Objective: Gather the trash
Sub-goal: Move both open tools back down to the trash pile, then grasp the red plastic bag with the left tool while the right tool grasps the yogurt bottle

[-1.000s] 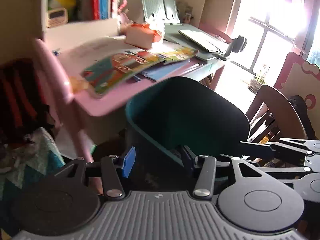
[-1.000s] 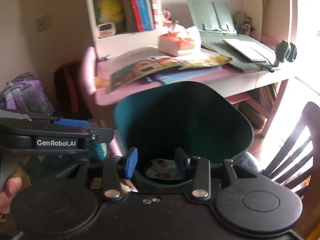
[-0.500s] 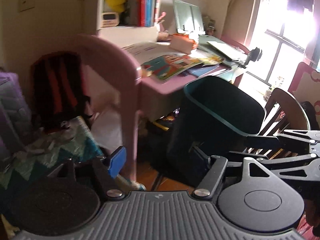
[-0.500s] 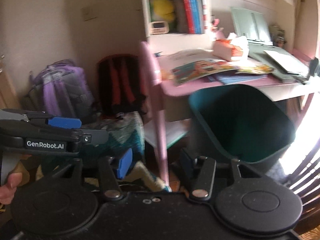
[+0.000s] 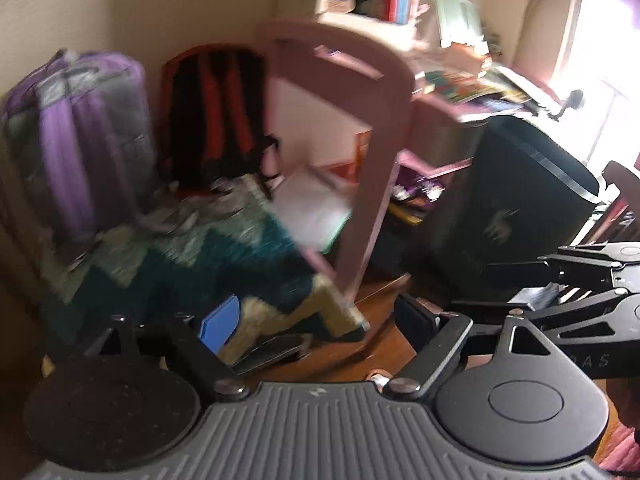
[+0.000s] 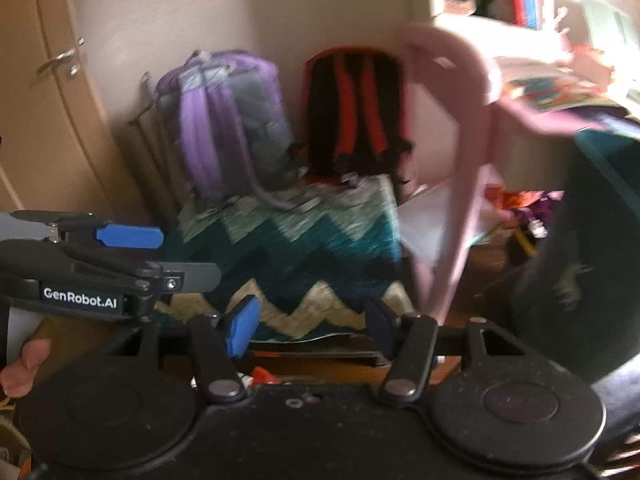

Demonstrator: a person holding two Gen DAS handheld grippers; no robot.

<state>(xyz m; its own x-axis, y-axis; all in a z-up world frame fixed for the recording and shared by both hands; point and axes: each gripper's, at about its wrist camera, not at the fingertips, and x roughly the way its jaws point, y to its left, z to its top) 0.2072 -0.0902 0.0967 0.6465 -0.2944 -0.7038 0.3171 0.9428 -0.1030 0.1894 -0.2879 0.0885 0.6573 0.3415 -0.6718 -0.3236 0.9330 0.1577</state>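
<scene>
A brown wooden floor (image 5: 384, 344) is showing at lower centre of the left wrist view, with a zigzag-patterned teal and cream blanket (image 5: 200, 264) lying on it at centre left and a dark green trash bin (image 5: 516, 204) standing on it at right. A pink desk (image 5: 444, 108) is standing at upper right, with colourful books (image 5: 468, 88) lying blurred on its top. Small red and white scraps (image 6: 260, 378) are lying on the floor at lower centre of the right wrist view, too blurred to identify.
</scene>
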